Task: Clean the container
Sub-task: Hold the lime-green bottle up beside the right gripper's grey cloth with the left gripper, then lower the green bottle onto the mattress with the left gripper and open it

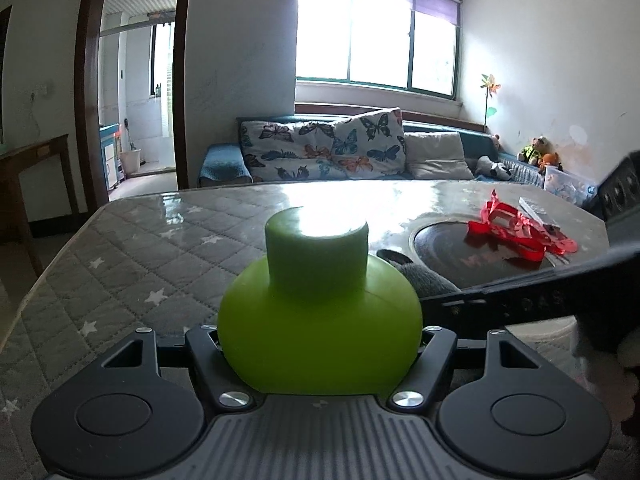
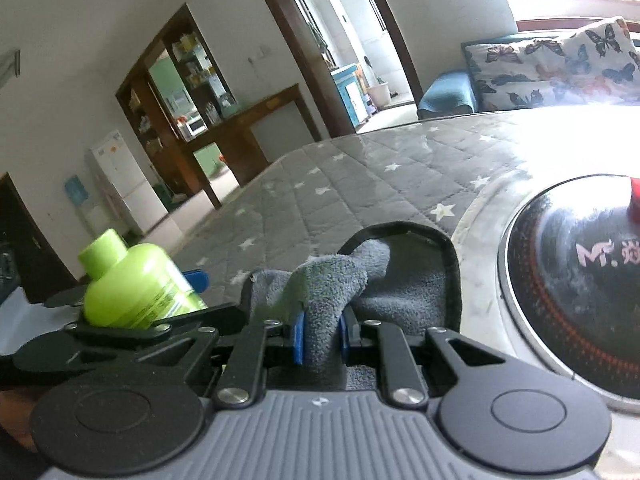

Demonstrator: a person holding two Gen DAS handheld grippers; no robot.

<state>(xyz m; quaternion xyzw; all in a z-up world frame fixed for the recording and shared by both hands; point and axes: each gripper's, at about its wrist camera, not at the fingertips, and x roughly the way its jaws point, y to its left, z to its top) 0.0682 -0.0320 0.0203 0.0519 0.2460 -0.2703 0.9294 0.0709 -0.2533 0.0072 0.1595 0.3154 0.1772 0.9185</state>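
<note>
A lime-green bottle with a wide green cap fills the left wrist view, and my left gripper is shut on its body. From the right wrist view the same green bottle shows at the lower left, tilted. My right gripper is shut on a grey cloth, pinched between blue pads; the cloth spreads over the table ahead. In the left wrist view the grey cloth peeks out behind the bottle, under the dark right gripper body.
A quilted grey star-pattern table cover lies under glass. A black round cooktop is set into the table at the right, with red plastic pieces on it. A sofa with butterfly cushions stands behind; a doorway opens at left.
</note>
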